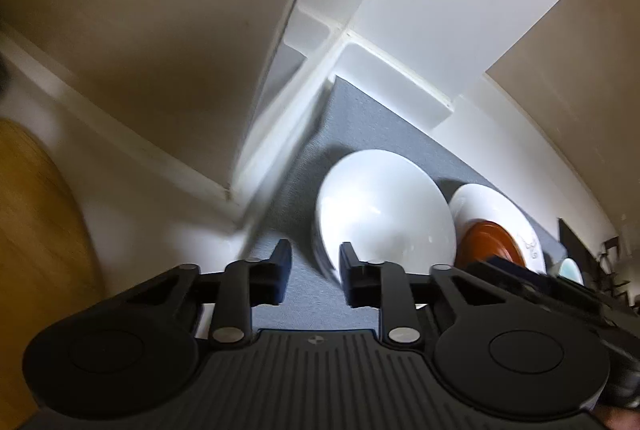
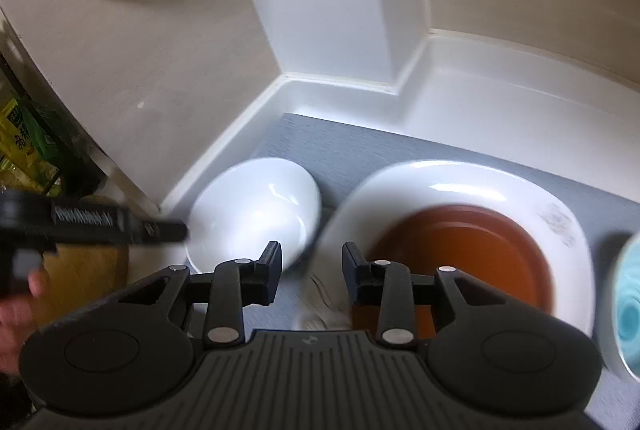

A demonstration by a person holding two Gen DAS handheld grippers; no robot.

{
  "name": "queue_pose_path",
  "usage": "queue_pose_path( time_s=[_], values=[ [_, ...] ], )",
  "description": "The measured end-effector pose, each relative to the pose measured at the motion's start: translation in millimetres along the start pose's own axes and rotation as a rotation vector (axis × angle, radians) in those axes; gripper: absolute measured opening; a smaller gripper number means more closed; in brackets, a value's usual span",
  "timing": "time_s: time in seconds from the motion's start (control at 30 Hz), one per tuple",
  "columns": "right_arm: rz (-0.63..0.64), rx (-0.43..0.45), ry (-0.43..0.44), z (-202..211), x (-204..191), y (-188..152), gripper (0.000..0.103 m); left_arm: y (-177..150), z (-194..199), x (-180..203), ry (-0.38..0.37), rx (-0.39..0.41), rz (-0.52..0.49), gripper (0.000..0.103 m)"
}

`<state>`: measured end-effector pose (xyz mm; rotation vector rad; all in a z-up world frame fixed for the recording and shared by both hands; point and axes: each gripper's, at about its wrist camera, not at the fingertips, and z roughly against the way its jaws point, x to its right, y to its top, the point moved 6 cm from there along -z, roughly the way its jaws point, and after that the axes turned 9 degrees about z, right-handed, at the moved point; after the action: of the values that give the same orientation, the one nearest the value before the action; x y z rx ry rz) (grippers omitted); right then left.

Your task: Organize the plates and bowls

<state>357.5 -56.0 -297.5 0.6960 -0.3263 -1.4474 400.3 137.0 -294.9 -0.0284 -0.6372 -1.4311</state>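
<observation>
Everything sits on the grey mat (image 2: 360, 141) in the white corner. At the mat's left end stands a white bowl (image 2: 256, 205), and the left gripper (image 1: 312, 266) hovers at its near rim, jaws parted with nothing between them. Toward the mat's middle lies a white plate (image 2: 472, 181) carrying a brown dish (image 2: 472, 254); the right gripper (image 2: 310, 266) hangs over the mat between bowl and plate, also parted and empty. At the mat's right end a turquoise bowl (image 2: 628, 310) peeks in.
</observation>
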Motion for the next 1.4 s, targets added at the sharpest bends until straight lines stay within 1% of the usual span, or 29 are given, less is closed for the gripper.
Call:
queue_pose_path(
  time_s=[0.07, 0.1, 0.13, 0.17, 0.2, 0.23, 0.27, 0.33, 0.4, 0.43, 0.5, 0.53, 0.57, 0.6, 0.67, 0.73, 0.77, 0.8, 0.83, 0.9, 0.93, 1.03, 1.07, 1.13, 1.2, 1.27, 1.3, 1.37, 1.4],
  values=[
    [0.008, -0.009, 0.003, -6.5, -1.5, 9.2, 0.036, 2.6, -5.1, 0.4, -0.017, 0.007, -0.001, 0.026],
    [0.014, -0.016, 0.004, -10.3, -2.2, 10.7, 0.033, 3.9, -8.3, -0.5, -0.022, 0.007, 0.008, 0.026],
    [0.021, -0.022, 0.008, -13.3, -2.7, 11.3, 0.031, 4.6, -12.5, -2.6, -0.046, -0.003, 0.03, 0.026],
    [0.034, -0.029, 0.009, -15.6, -4.2, 10.9, 0.025, 2.1, -19.5, -4.9, -0.078, -0.028, 0.057, 0.026],
    [0.046, -0.037, -0.001, -18.5, -4.3, 10.2, 0.021, -0.5, -24.1, -9.7, -0.093, -0.055, 0.084, 0.025],
    [0.053, -0.035, -0.01, -19.1, -2.8, 9.4, 0.021, -2.4, -28.9, -13.0, -0.094, -0.079, 0.105, 0.024],
    [0.058, -0.035, -0.011, -20.2, -3.3, 9.6, 0.02, -4.3, -32.4, -15.7, -0.097, -0.096, 0.118, 0.02],
    [0.071, -0.041, -0.013, -20.3, -4.4, 10.6, 0.011, -6.4, -30.2, -18.5, -0.098, -0.093, 0.123, 0.018],
    [0.072, -0.057, 0.016, -16.7, -7.1, 9.8, 0.001, -9.2, -21.9, -20.3, -0.081, -0.084, 0.108, 0.018],
    [0.068, -0.052, 0.046, -13.2, -11.3, 9.9, 0.0, -11.4, -16.8, -19.3, -0.094, -0.084, 0.103, 0.018],
    [0.113, -0.052, 0.075, -7.4, -28.0, 7.6, 0.0, -16.6, -4.2, -17.7, -0.129, -0.091, 0.092, 0.016],
    [0.161, -0.056, 0.063, -7.3, -36.7, 5.5, 0.0, -18.5, -0.1, -15.7, -0.132, -0.09, 0.08, 0.016],
    [0.203, -0.056, 0.043, -8.4, -42.2, 3.9, 0.0, -18.5, 2.0, -13.4, -0.123, -0.081, 0.062, 0.016],
    [0.216, -0.051, 0.023, -9.8, -43.2, 3.7, 0.001, -18.7, 2.4, -12.8, -0.1, -0.069, 0.046, 0.016],
    [0.172, -0.047, 0.029, -12.9, -37.3, 3.2, 0.001, -18.4, 1.6, -16.3, -0.057, -0.064, 0.042, 0.016],
    [0.157, -0.039, -0.001, -12.8, -29.8, 3.0, 0.002, -16.6, -4.3, -20.9, -0.072, -0.086, 0.076, 0.016],
    [0.164, -0.032, -0.013, -11.9, -27.3, 3.2, 0.005, -14.7, -3.4, -24.8, -0.08, -0.09, 0.084, 0.016],
    [0.164, -0.029, -0.018, -11.6, -25.0, 3.2, 0.007, -13.2, -4.4, -27.4, -0.07, -0.091, 0.09, 0.016],
    [0.15, -0.026, -0.011, -12.6, -22.2, 2.6, 0.011, -11.3, -5.4, -30.2, -0.067, -0.09, 0.1, 0.016],
    [0.129, -0.031, -0.004, -16.4, -17.4, 1.8, 0.029, -8.4, -11.9, -31.3, -0.071, -0.103, 0.127, 0.016],
    [0.13, -0.037, -0.014, -19.2, -15.8, 1.1, 0.03, -7.1, -11.5, -32.5, -0.068, -0.109, 0.137, 0.016],
    [0.121, -0.058, 0.015, -27.4, -16.8, -1.2, 0.03, -6.2, -9.0, -32.9, -0.064, -0.099, 0.129, 0.016],
    [0.12, -0.058, 0.032, -28.7, -19.4, -1.1, 0.029, -6.5, -9.7, -31.4, -0.062, -0.103, 0.122, 0.017],
    [0.158, -0.062, 0.002, -30.3, -23.6, -0.8, 0.024, -7.4, -7.0, -28.5, -0.047, -0.1, 0.094, 0.017],
    [0.153, -0.082, -0.009, -30.3, -24.5, -2.2, 0.016, -9.5, -2.2, -26.6, -0.042, -0.093, 0.069, 0.017],
    [0.125, -0.112, 0.028, -28.8, -26.0, -7.8, 0.015, -12.2, 8.3, -34.8, -0.052, -0.078, 0.082, 0.017],
    [0.122, -0.111, 0.045, -27.0, -27.7, -10.9, 0.012, -13.5, 10.1, -39.6, -0.05, -0.083, 0.084, 0.017],
    [0.131, -0.115, 0.063, -26.7, -32.7, -16.1, 0.012, -15.3, 6.2, -48.8, -0.051, -0.109, 0.108, 0.017],
    [0.132, -0.123, 0.074, -29.3, -35.3, -17.8, 0.016, -15.0, 1.3, -50.1, -0.054, -0.121, 0.126, 0.017]
  ],
)
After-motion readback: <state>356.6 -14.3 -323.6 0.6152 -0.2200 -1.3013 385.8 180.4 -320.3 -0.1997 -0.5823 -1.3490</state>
